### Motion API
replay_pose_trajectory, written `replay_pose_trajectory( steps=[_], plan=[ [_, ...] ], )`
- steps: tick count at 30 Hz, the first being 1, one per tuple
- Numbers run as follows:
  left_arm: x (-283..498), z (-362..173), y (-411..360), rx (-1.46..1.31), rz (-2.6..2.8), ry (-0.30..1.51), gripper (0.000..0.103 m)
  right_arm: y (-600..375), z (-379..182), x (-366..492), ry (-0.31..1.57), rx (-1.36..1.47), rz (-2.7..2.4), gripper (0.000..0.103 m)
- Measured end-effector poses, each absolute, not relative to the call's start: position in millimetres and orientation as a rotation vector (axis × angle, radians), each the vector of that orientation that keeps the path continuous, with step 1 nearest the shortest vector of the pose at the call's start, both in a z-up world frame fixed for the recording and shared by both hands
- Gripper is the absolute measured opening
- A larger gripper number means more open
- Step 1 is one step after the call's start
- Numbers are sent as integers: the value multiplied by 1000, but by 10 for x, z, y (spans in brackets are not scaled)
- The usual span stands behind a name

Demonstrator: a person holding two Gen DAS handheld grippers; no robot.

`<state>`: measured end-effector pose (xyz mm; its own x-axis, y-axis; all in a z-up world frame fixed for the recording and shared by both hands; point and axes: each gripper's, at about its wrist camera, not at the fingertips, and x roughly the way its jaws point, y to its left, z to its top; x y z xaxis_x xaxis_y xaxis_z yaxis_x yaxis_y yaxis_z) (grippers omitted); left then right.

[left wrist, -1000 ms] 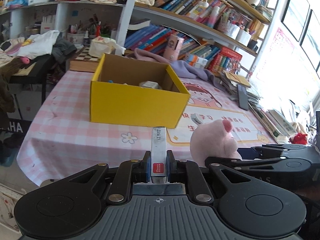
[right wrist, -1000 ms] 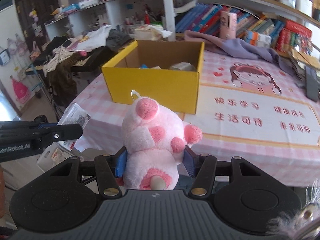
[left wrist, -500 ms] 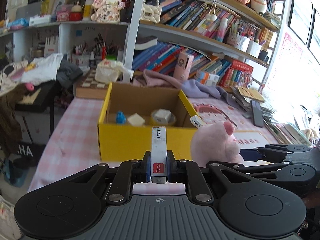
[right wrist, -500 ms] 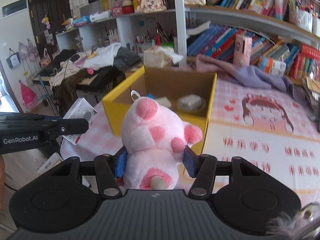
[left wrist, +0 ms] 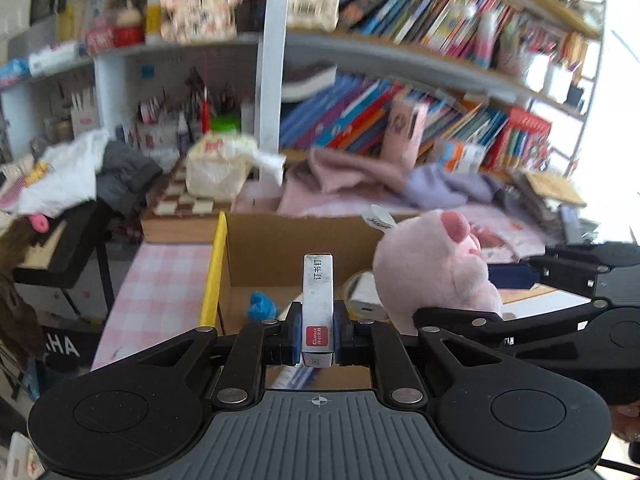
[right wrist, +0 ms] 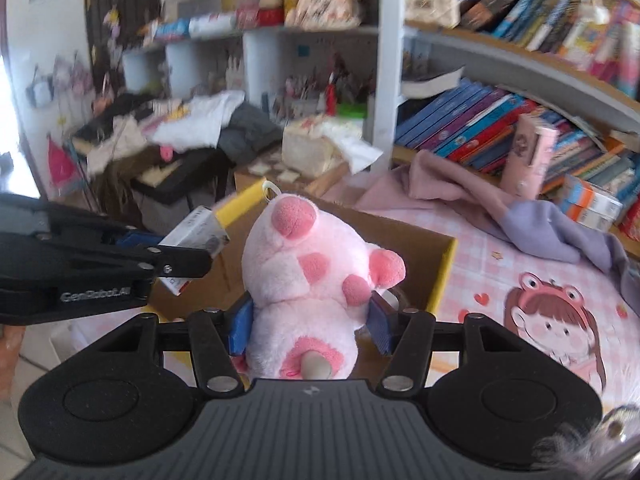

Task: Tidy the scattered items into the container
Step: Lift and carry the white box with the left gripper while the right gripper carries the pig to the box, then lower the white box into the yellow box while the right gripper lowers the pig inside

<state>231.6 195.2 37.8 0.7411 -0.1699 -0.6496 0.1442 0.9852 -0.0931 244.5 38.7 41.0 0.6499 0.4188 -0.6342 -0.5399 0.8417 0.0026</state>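
Black left gripper point(left wrist: 317, 336) pinched a slim silver staple box point(left wrist: 318, 300) upright; the right gripper point(right wrist: 310, 326) squeezed a pink plush pig point(right wrist: 312, 280). Both hung above the near edge of the yellow-rimmed cardboard box point(left wrist: 214, 264), which sat on the pink checked tablecloth point(left wrist: 156, 276).

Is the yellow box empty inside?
No, the yellow box already holds a blue item and a tape roll.

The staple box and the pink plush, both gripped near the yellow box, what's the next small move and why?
Probably lower both a little, then open: the staple box in the left gripper and the plush in the right gripper appear to be above the yellow box.
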Motion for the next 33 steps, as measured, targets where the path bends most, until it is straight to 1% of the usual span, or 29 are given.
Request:
replay_pose_trajectory(
  steps=[7, 13, 15, 17, 18, 19, 21, 22, 23, 24, 26, 28, 33],
  plan=[
    [2831, -22, 1912, 53, -123, 863, 13, 771, 127, 3198, 752, -398, 633, 56],
    [2978, -124, 1919, 92, -99, 895, 15, 1020, -70, 3502, 770, -541, 697, 56],
    [2974, -113, 1921, 113, -100, 877, 22, 1075, -110, 3580, 773, -572, 716, 57],
    [2940, -66, 1943, 104, -106, 845, 34, 1115, -135, 3648, 775, -594, 744, 58],
    [2897, -27, 1967, 89, -108, 821, 43, 1130, -138, 3675, 775, -596, 752, 59],
    [2838, 17, 1995, 73, -109, 793, 50, 1146, -138, 3695, 773, -594, 760, 61],
    [2724, 102, 2042, 47, -98, 746, 57, 1170, -132, 3720, 767, -584, 773, 64],
    [2651, 153, 2072, 32, -90, 721, 58, 1177, -120, 3725, 760, -573, 781, 64],
    [2579, 206, 2099, 21, -82, 698, 58, 1182, -95, 3707, 746, -568, 777, 68],
    [2516, 264, 2120, 14, -75, 678, 61, 1177, -54, 3680, 725, -559, 770, 72],
    [2354, 382, 2158, 0, -67, 628, 69, 1120, 68, 3583, 673, -528, 747, 77],
    [2182, 482, 2180, -17, -75, 580, 76, 1019, 209, 3449, 640, -483, 718, 77],
    [1822, 644, 2163, -26, -71, 551, 80, 779, 510, 2927, 565, -372, 658, 76]
  ],
)
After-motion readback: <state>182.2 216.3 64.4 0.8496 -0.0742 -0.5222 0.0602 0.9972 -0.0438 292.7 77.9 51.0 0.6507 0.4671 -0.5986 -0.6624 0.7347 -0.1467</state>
